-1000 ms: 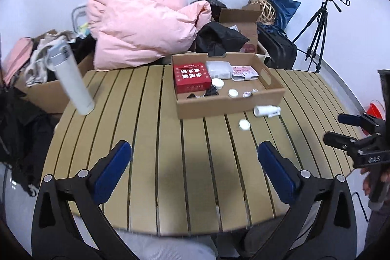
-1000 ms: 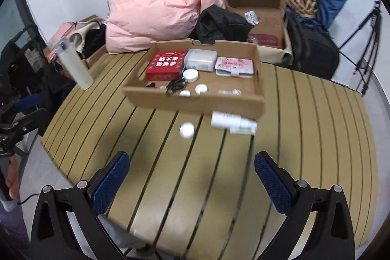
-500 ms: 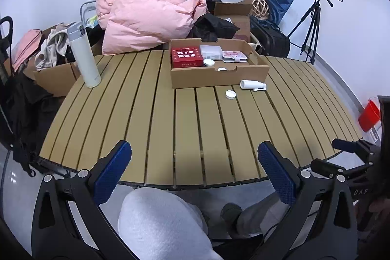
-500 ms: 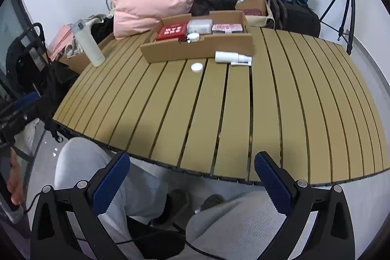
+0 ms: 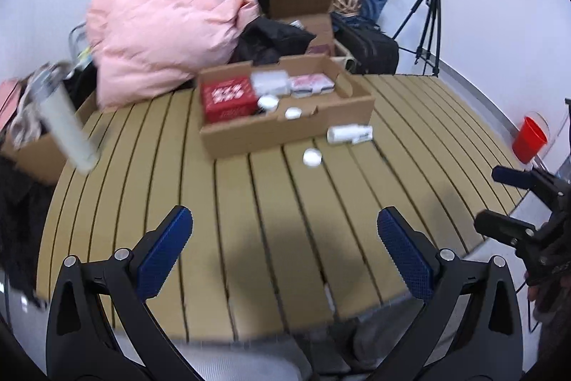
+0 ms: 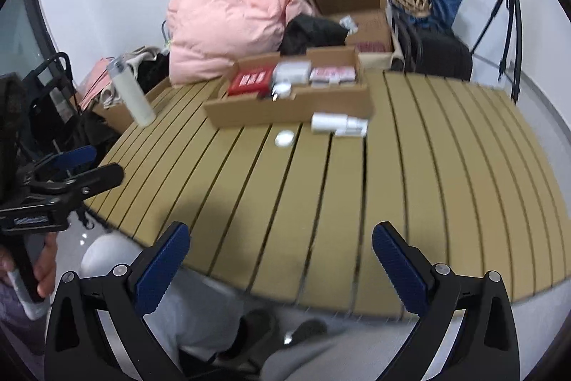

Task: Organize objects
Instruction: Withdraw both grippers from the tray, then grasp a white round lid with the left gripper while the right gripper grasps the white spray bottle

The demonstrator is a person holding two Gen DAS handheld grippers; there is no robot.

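Note:
An open cardboard box (image 5: 285,131) (image 6: 289,108) sits at the far side of a slatted wooden table (image 5: 271,209). It holds a red box (image 5: 228,97), a clear case, a pink pouch and small white jars. A white bottle (image 5: 348,133) (image 6: 337,124) lies on the table just in front of the box. A small white round jar (image 5: 311,158) (image 6: 284,139) stands near it. My left gripper (image 5: 285,249) is open and empty above the near table edge. My right gripper (image 6: 280,259) is open and empty, also at the near edge.
A white thermos (image 5: 64,120) (image 6: 132,95) stands at the table's left edge. Pink bedding (image 5: 157,34), bags, a second cardboard box and a tripod (image 5: 431,16) crowd the far wall. A red cup (image 5: 530,140) is at the right. The person's knees are below the table edge.
Both grippers have moved forward over the table after pulling back half a second ago; the box and loose items look nearer. Both stay open. Nothing on the table moved.

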